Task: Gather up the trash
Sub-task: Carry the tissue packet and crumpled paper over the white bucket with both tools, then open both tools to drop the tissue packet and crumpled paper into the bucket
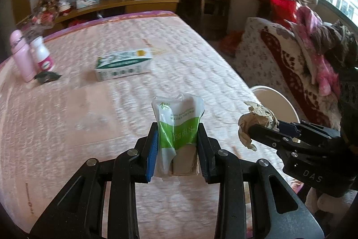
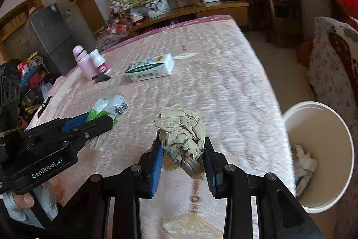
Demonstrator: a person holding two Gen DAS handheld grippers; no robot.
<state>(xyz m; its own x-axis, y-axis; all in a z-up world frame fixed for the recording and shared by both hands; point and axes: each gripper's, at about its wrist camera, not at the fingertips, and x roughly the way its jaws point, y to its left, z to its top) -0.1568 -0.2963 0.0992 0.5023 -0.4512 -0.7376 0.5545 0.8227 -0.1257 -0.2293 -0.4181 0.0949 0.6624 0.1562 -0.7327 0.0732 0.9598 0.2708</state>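
L gripper (image 1: 176, 147): fingers clamped on a green-and-white tissue pack (image 1: 177, 127), blue pads pressing its two sides. Pack's long axis runs fwd along the fingers, away from the cam; crimped plastic end points up and fwd, past the fingertips. Beige tissue shows at the rear, open end between the pads. Seen from the R wrist cam, the same pack (image 2: 109, 109) sticks out beyond the L gripper (image 2: 98, 123), barcode end pointing toward the far side of the bed. Held above the bed, not touching it.

R gripper (image 2: 182, 149): fingers clenched on a crumpled beige paper wad (image 2: 183, 133). Wad is roughly egg-shaped, bulk rising above the fingertips, no clear long axis; a loose flap hangs below between the pads. In the L wrist view the wad (image 1: 257, 120) sits at the tip of the R gripper (image 1: 259, 127), which comes in from the right, pointing left. Wad is clear of the bed surface.

Surroundings: pink quilted bed cover (image 2: 212, 73) under both grippers. White trash bin (image 2: 335, 127) on the floor just beside the bed's right edge, near the R gripper; white scraps lie inside. Far side of bed: green-white carton box (image 2: 150, 71) lying flat, long axis across the view. Left of it, pink bottle (image 2: 81, 62) and white bottle (image 2: 100, 62), upright, touching or nearly so – cannot tell. Small dark wrapper (image 2: 101, 78) at their base.

Both views motion-blurred; print on pack not legible.
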